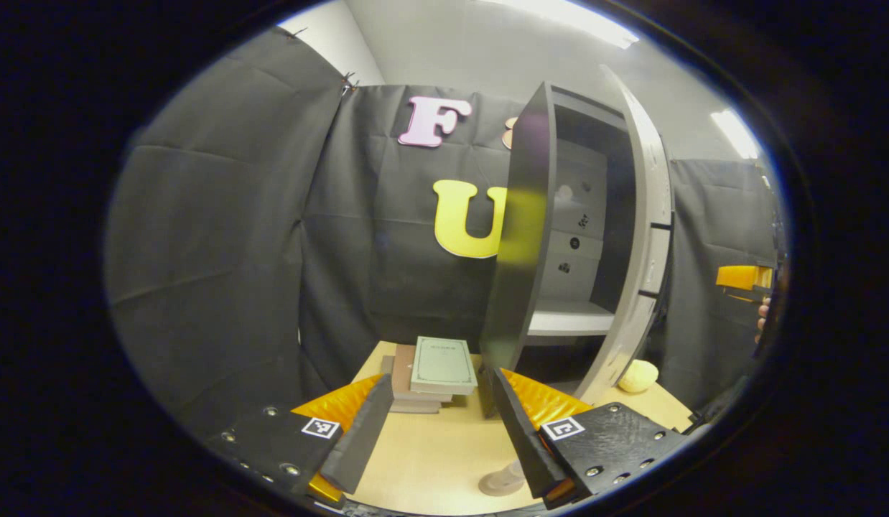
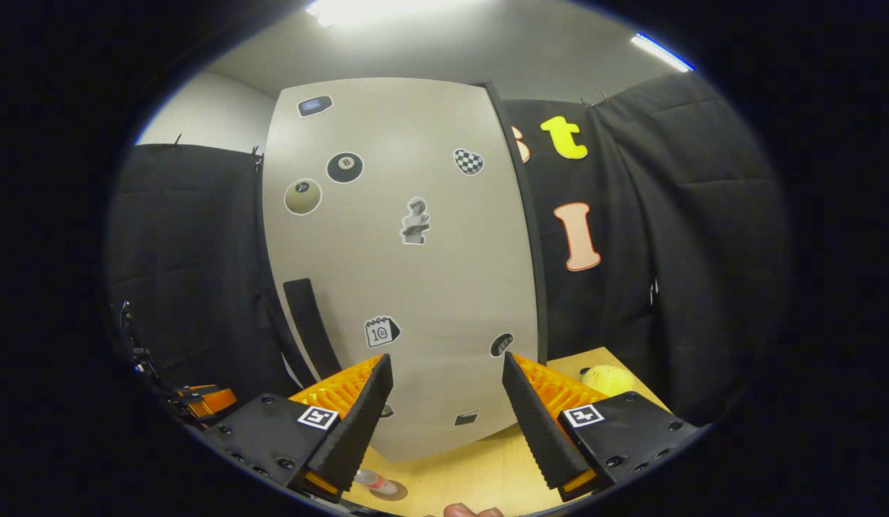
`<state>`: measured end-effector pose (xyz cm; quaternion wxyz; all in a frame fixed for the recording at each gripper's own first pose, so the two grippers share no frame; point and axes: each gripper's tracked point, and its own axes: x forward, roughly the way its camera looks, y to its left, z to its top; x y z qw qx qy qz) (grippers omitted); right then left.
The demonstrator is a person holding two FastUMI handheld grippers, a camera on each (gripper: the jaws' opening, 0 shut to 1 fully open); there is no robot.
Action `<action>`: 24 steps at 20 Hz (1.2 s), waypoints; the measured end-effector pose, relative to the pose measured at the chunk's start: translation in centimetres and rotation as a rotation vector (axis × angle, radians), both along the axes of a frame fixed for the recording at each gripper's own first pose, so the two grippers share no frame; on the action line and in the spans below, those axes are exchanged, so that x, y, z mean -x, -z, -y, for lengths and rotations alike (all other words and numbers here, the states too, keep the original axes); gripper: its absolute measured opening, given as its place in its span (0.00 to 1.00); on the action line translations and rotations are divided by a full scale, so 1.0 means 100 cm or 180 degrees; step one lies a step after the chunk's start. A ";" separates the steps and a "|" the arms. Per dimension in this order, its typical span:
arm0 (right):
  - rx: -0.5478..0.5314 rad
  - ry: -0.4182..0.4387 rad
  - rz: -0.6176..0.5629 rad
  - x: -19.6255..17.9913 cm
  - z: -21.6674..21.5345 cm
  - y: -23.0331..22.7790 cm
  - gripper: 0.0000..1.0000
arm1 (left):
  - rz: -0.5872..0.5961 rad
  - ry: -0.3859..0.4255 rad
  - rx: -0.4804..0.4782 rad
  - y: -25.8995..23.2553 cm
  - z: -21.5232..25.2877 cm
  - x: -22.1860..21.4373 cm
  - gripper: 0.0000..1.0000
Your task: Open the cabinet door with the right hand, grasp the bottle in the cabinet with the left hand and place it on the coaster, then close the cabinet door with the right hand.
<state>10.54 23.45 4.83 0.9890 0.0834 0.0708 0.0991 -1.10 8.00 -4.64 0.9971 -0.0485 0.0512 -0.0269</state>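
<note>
Left gripper view: the left gripper [image 1: 434, 424] is seen with its fingers spread and nothing between them, held low over the table [image 1: 437, 459]. Just beyond the fingertips lies a stack of books [image 1: 434, 373]. At the bottom edge, beside the right-hand finger, a pale round object [image 1: 503, 480] is glimpsed on the table; whether it is the bottle on the coaster cannot be told. Farther out stands the cabinet [image 1: 520, 237], its door [image 1: 642, 258] swung wide; the lit shelf [image 1: 570, 319] inside appears bare. A yellow ball [image 1: 637, 375] rests on the table by the door's foot. At the far right edge a part of the other gripper and a hand are seen.

In the right gripper view the right gripper [image 2: 444, 416] is likewise spread and empty, pointed at the sticker-covered face of the door [image 2: 401, 258], near it but not touching. A dark handle strip [image 2: 312, 327] sits to the left of the fingers. Below the left finger a small clear bottle [image 2: 376, 482] is seen on the table, so the placing is judged done and the closing still to come.

From here the door could be pushed too hard and slammed, rocking the cabinet. The fingers could slide off the smooth face. The door's sweep could also clip the ball or the left gripper if that is not kept clear.
</note>
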 end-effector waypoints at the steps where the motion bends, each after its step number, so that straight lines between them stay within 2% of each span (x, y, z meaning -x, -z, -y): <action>1: -0.0008 0.0013 -0.0013 0.001 0.008 0.001 0.98 | 0.0006 0.0006 -0.0018 -0.003 0.009 0.001 0.86; 9: -0.0046 0.0058 0.0042 0.005 0.091 0.000 0.98 | 0.0190 -0.0055 -0.0274 -0.040 0.086 0.018 0.82; 16: 0.0278 0.0003 0.0106 0.008 0.147 0.020 0.98 | 0.0365 -0.0205 -0.0341 -0.061 0.155 0.042 0.82; 17: 0.0296 -0.0027 0.0086 0.010 0.153 0.026 0.93 | 0.0373 -0.0247 -0.0342 -0.060 0.163 0.045 0.82; 18: 0.0291 -0.0066 0.0071 0.010 0.156 0.032 0.98 | 0.0379 -0.0299 -0.0315 -0.058 0.171 0.047 0.86; 20: 0.0231 -0.0143 0.0033 0.016 0.166 0.041 0.98 | 0.0405 -0.0309 -0.0173 -0.055 0.198 0.053 0.82; 22: 0.0204 -0.0194 0.0017 0.019 0.176 0.046 0.98 | 0.0461 -0.0355 -0.0010 -0.052 0.216 0.060 0.86; 24: 0.0227 -0.0206 0.0009 0.020 0.185 0.049 0.98 | 0.0428 -0.0382 0.0012 -0.047 0.228 0.068 0.82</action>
